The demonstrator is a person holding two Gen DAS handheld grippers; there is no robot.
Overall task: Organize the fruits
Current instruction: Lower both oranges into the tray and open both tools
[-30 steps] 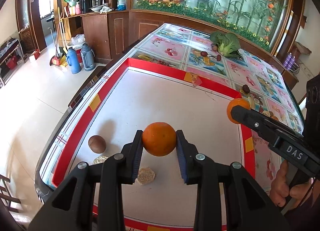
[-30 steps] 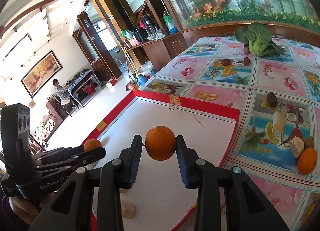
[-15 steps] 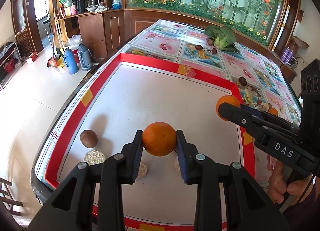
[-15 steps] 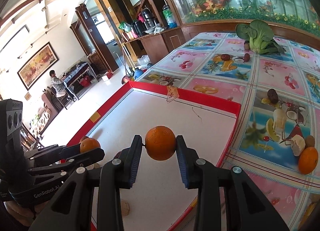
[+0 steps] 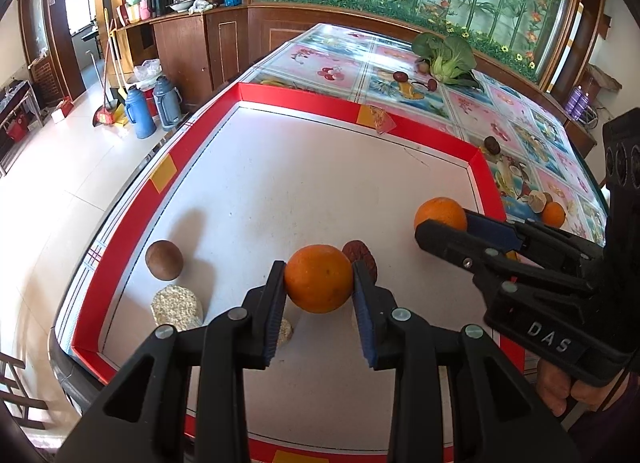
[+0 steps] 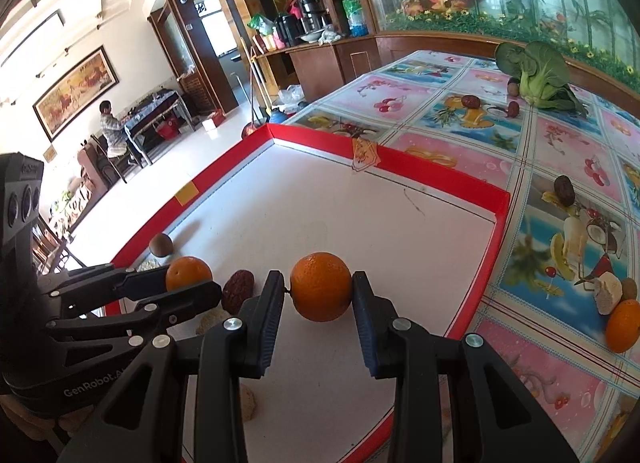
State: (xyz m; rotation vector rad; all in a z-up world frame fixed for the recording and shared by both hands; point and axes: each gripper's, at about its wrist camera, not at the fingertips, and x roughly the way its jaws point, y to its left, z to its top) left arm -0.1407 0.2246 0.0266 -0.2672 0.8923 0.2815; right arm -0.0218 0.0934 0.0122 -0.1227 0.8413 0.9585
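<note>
Step in hand, by my reading: carrying two oranges into the red-rimmed tray (image 5: 360, 101) for sorting; neither set down yet

Left gripper (image 5: 319, 283): fingers pinching an orange (image 5: 319, 278) from both sides, held above the near part of the white tray floor. Right gripper (image 6: 320, 291): fingers likewise clamped on a second orange (image 6: 321, 286), above the tray, inside its right rim

Tray contents, near-left corner: a round brown fruit (image 5: 164, 259), a pale grainy cake (image 5: 176, 307), another pale piece partly hidden behind the left gripper's finger. A dark wrinkled fruit (image 5: 362, 257) lies just behind the left orange; cannot tell if they touch. Rest of tray floor bare

Outside the tray, on the patterned tablecloth: third orange (image 6: 622, 325) beside a pale chunk, a dark fruit (image 6: 563, 190), leafy greens (image 6: 538, 75) far back

Next move probably calls for lowering each orange onto bare floor, away from the dark fruit, spreading the fingers only after contact, since round fruit will roll
</note>
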